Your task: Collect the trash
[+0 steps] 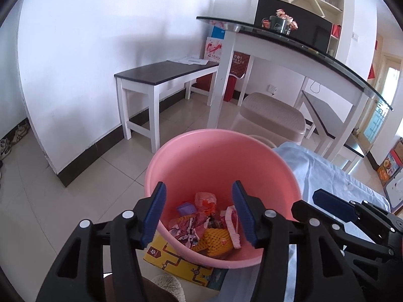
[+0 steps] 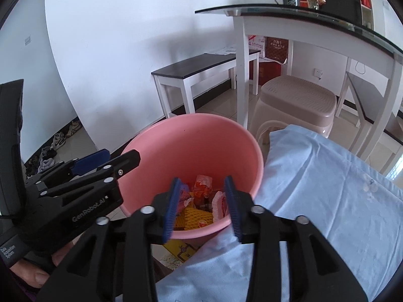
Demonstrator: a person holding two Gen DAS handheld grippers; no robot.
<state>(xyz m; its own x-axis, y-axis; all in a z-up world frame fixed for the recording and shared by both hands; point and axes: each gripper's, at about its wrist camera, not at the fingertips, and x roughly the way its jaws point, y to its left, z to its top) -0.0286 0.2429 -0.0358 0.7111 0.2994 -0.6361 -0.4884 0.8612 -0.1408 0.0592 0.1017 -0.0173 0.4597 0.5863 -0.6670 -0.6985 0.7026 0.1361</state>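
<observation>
Both tongs, left wide and right narrower, are held empty over the trash-filled pink bin.

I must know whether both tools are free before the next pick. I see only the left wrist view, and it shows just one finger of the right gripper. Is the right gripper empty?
Observer: Yes. In the right wrist view the right gripper is open with nothing between its pads. It hangs over the near side of the pink bucket.
Operator: Thank you. Can you see what carries my left gripper?
Observer: Yes. A person's thumb shows just below the left gripper, at the lower left edge of that view.
</observation>
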